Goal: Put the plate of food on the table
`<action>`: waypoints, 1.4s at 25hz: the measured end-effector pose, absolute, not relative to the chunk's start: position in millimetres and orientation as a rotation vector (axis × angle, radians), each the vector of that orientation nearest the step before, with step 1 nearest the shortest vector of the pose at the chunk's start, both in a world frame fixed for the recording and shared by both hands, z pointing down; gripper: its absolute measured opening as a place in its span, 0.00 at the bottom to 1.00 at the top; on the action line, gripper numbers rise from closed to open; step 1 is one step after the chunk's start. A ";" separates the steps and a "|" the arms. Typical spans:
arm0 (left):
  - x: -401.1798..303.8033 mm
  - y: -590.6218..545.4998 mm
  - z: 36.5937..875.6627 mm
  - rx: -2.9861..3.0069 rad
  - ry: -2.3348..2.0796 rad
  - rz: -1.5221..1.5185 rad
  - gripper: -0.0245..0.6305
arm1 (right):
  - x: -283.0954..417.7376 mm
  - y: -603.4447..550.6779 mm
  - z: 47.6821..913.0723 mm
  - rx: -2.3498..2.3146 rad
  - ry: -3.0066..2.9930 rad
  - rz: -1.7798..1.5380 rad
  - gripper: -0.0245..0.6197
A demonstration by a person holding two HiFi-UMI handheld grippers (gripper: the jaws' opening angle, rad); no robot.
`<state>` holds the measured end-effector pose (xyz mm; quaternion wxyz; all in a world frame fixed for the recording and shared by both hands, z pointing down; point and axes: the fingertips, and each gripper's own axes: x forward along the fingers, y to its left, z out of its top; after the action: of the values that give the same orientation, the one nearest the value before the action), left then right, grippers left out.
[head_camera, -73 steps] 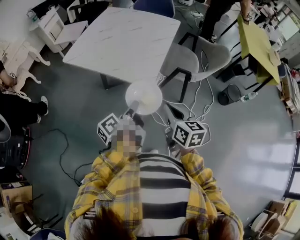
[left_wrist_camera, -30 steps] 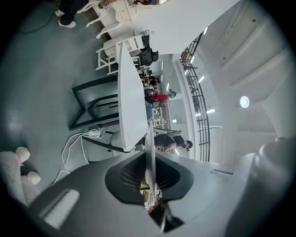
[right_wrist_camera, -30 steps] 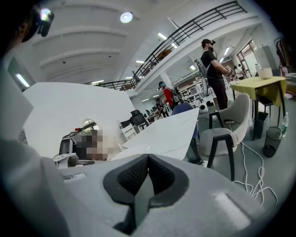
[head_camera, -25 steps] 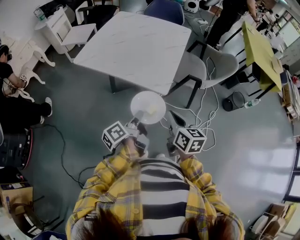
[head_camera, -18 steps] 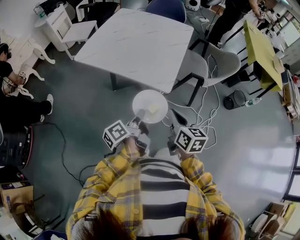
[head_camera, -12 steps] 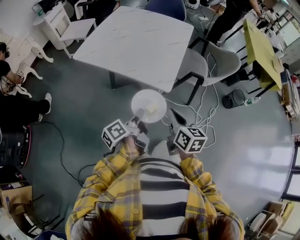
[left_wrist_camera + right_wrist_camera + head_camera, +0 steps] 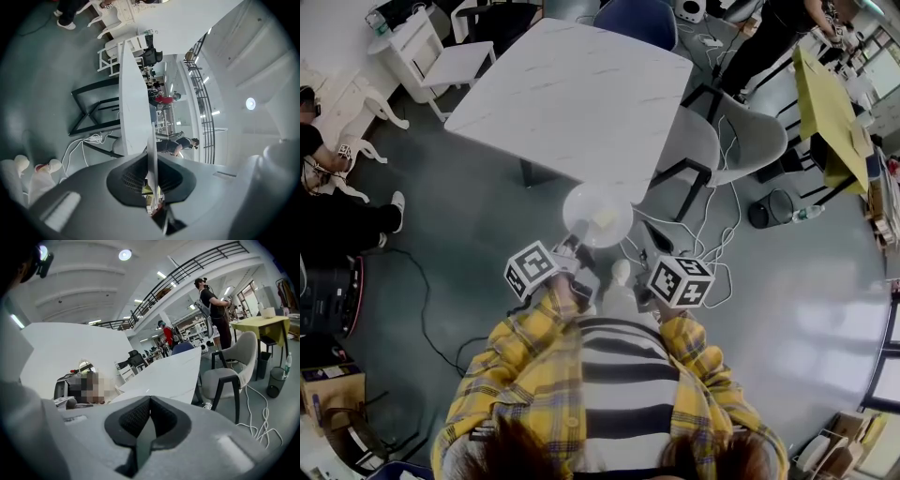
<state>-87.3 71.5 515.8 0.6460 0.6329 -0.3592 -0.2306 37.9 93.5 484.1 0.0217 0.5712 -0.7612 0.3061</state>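
The round white plate (image 7: 597, 216) is thin, smooth and glossy, with a pale yellowish piece of food (image 7: 606, 219) lying near its middle. It is held up in the air over the grey-green floor (image 7: 487, 225), just beside the near edge of the table (image 7: 572, 94) and not on it. The left gripper (image 7: 572, 243) holds it by the near rim: in the left gripper view the plate shows edge-on as a slim white blade, and the dark ribbed pads (image 7: 133, 177) are clamped against it from both sides. The right gripper (image 7: 150, 401) stands just beside the left one, clear of the plate. Its jaws are closed with nothing between them, the dark textured pads (image 7: 133, 418) meeting in a narrow V inside the smooth grey shell. Each gripper carries a white cube printed with black square markers, the left cube (image 7: 530, 270) and the right cube (image 7: 680, 281), both close to the person's yellow plaid sleeves (image 7: 525, 337). The table is a broad, flat four-sided slab with a white, faintly veined, marble-like top on dark legs, and nothing lies on the part that shows. At its right corner stands a grey moulded shell chair (image 7: 727, 136) with thin black legs. Loops of white cable (image 7: 712, 239) lie on the polished floor beneath and beside it.
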 end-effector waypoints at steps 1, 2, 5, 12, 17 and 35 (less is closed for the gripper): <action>-85.3 65.9 515.5 1.441 -0.819 -0.529 0.07 | 40.3 88.0 483.9 1.765 -2.363 0.944 0.03; -82.8 60.1 515.3 1.443 -0.823 -0.533 0.07 | 43.0 82.3 483.5 1.758 -2.368 0.938 0.03; -73.4 44.1 514.7 1.442 -0.831 -0.538 0.07 | 52.5 65.6 483.0 1.745 -2.376 0.936 0.03; -58.2 7.9 509.4 1.426 -0.850 -0.557 0.07 | 65.9 23.0 478.1 1.696 -2.382 0.946 0.03; -49.5 -13.0 511.8 1.409 -0.877 -0.559 0.07 | 74.6 -1.5 479.5 1.651 -2.396 0.953 0.03; -6.6 -92.4 511.5 1.403 -0.977 -0.624 0.07 | 112.6 -85.8 476.4 1.438 -2.491 0.870 0.03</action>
<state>-6.6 -92.4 511.5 0.6137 0.6086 -0.4238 -0.2709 112.6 -85.8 476.4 0.0686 0.4774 -0.8270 0.2888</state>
